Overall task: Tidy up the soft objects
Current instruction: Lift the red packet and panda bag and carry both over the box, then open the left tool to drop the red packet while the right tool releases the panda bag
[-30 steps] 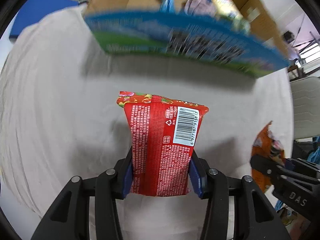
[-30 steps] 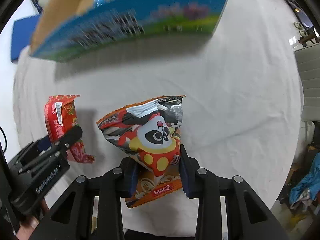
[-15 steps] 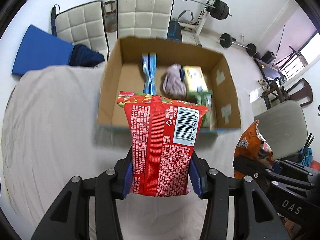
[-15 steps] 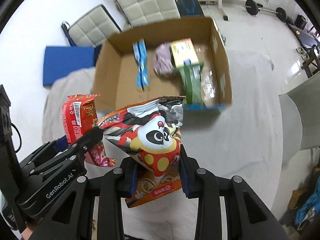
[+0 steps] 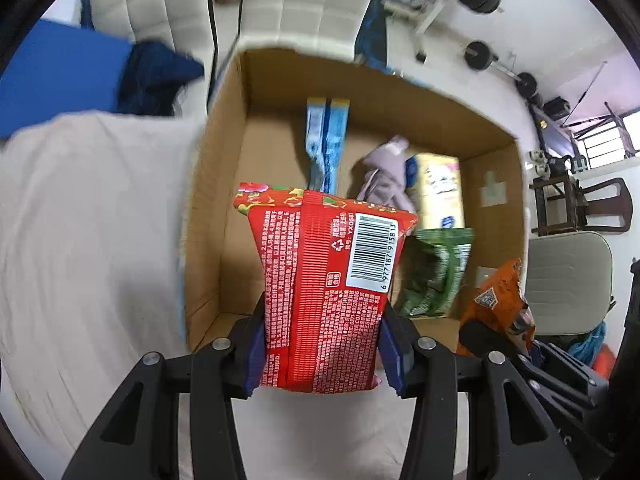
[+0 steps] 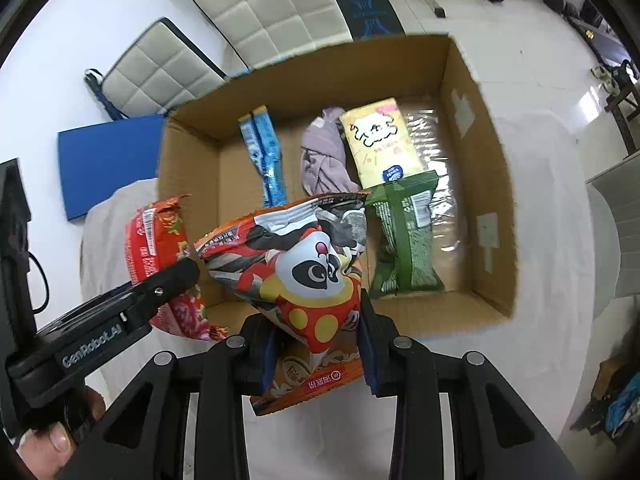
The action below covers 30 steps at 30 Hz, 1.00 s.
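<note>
Cardboard box (image 6: 492, 184) sits open on a cloth-covered table (image 5: 80, 240), both grippers raised over its near edge. Left gripper (image 5: 322, 354) has its jaws clamped on a red snack packet (image 5: 324, 280), barcode side up. Right gripper (image 6: 316, 350) pinches an orange panda snack bag (image 6: 304, 272) between its pads. Inside the box: blue sachets (image 6: 264, 156), a lilac cloth bundle (image 6: 324, 156), a yellow tissue pack (image 6: 380, 140), a green packet (image 6: 404, 240). Padded chairs (image 6: 272, 8) stand behind.
</note>
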### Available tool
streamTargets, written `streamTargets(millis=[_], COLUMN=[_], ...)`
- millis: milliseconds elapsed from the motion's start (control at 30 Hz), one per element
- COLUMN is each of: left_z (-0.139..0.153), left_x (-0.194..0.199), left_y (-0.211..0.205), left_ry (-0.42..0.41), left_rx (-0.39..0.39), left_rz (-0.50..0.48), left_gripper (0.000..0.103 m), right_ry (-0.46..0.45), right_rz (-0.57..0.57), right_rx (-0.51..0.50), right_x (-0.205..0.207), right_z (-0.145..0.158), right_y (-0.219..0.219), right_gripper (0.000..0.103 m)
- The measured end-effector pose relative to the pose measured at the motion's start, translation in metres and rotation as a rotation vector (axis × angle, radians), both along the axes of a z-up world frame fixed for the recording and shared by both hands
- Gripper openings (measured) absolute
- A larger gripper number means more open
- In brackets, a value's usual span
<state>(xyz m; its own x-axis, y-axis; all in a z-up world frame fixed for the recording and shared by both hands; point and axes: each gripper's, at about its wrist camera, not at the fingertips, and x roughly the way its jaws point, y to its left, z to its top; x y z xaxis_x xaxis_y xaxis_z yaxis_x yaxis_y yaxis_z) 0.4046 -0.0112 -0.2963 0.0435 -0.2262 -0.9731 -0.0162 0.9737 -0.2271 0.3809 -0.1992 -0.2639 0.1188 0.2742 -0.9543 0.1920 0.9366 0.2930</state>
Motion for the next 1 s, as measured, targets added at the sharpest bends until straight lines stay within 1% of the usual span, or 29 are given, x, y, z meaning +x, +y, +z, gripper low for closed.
streamTargets(millis=[100,267,333,367,400,433,467,533,633,700,733,833,933,967,1000], left_z=[-0.024,-0.047,-0.054,-0.056,-0.058,-0.059,-0.058,-0.055,-0.049,-0.044,-0.040,-0.029,-0.021,-0.020,-0.019], left_x=[0.009,0.019,0.022,0.023,0.025,0.025,0.025,0.025,0.022,0.019,0.017,0.009,0.000,-0.003,-0.006], left_y=[-0.002,-0.009,-0.011,-0.012,-0.012,-0.012,-0.011,-0.010,-0.010,-0.011,-0.011,-0.013,-0.014,-0.013,-0.013], left_ry=[0.053,0.116,0.136,0.143,0.150,0.153,0.150,0.138,0.116,0.093,0.078,0.029,-0.003,-0.003,-0.004], left_rx=[0.004,0.003,0.021,0.029,0.033,0.034,0.046,0.048,0.068,0.088,0.093,0.121,0.134,0.131,0.129], left_rz=[-0.004,-0.018,-0.026,-0.030,-0.031,-0.030,-0.026,-0.027,-0.040,-0.048,-0.054,-0.067,-0.076,-0.075,-0.072], left_gripper=[0.045,0.046,0.046,0.046,0.046,0.047,0.047,0.047,0.047,0.047,0.049,0.060,0.064,0.072,0.078], right_ry=[0.034,0.072,0.090,0.095,0.098,0.098,0.094,0.095,0.092,0.081,0.073,0.060,0.053,0.050,0.050], right_rz=[-0.001,-0.005,-0.005,-0.003,0.002,0.004,0.004,0.018,0.048,0.070,0.076,0.090,0.092,0.093,0.093], right_rx=[-0.019,0.003,0.001,-0.005,-0.011,-0.023,-0.031,-0.041,-0.088,-0.136,-0.149,-0.176,-0.207,-0.212,-0.218], right_x=[0.012,0.026,0.028,0.030,0.031,0.030,0.030,0.028,0.024,0.020,0.018,0.013,0.007,0.005,0.004], right_z=[-0.024,-0.056,-0.064,-0.068,-0.070,-0.071,-0.072,-0.071,-0.067,-0.062,-0.060,-0.055,-0.049,-0.048,-0.047], right_y=[0.005,0.011,0.011,0.012,0.012,0.012,0.011,0.011,0.011,0.011,0.011,0.009,0.004,0.003,0.001], right_gripper=[0.036,0.038,0.039,0.041,0.047,0.060,0.064,0.064,0.065,0.069,0.073,0.073,0.073,0.077,0.084])
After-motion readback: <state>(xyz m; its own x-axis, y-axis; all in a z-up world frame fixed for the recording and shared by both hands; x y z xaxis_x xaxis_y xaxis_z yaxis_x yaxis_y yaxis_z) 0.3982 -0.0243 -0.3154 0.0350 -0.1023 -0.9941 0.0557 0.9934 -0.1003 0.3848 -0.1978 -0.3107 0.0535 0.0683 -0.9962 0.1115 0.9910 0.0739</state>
